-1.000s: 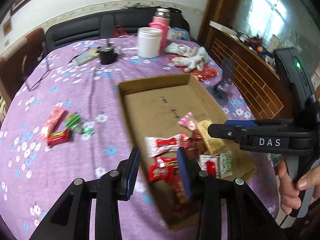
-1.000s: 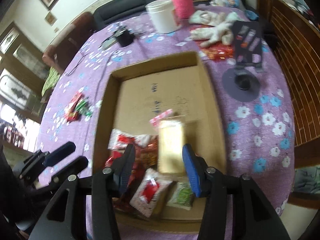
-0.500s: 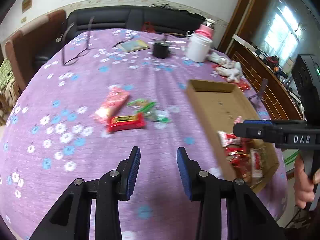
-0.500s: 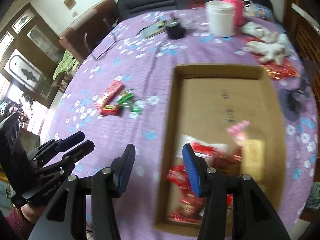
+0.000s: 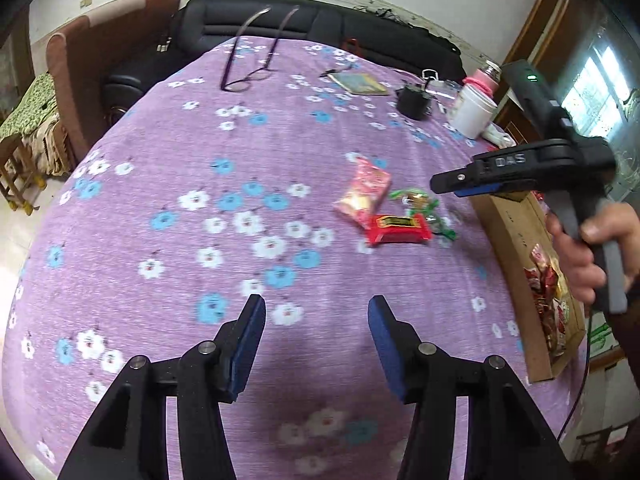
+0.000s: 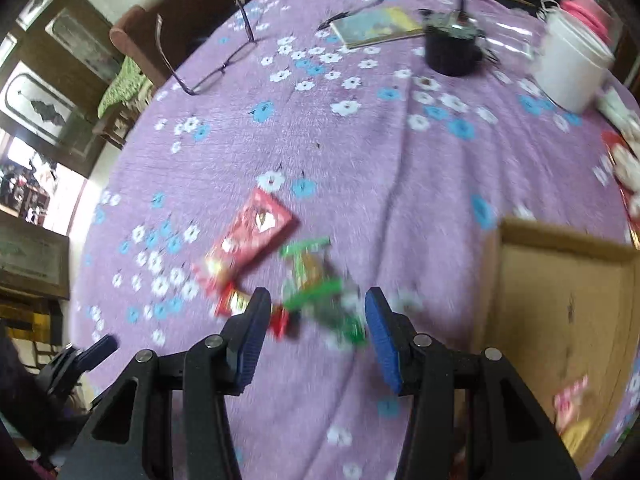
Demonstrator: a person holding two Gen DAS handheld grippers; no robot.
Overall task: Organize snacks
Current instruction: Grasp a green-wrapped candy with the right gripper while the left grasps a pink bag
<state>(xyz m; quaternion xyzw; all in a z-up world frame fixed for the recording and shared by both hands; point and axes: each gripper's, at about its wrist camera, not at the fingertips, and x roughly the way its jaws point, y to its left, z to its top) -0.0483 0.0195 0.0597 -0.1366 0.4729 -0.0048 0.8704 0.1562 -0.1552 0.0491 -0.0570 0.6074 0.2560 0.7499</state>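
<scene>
Loose snacks lie on the purple flowered tablecloth: a red-pink packet, a red bar and green-wrapped candies. My left gripper hovers over bare cloth in front of them, its jaws opening with nothing between them. My right gripper hangs open just above the green candies, which show between its blue pads without being pressed. The cardboard box to the right holds several snack packets.
At the far side of the table are glasses, a booklet, a black cup and a white tub. A dark sofa and a brown armchair stand behind. A hand holds the right gripper's handle.
Both grippers have swung left, away from the cardboard box and over to the loose snacks on the cloth. The left jaws stand wider than before. The right jaws keep the same gap.
</scene>
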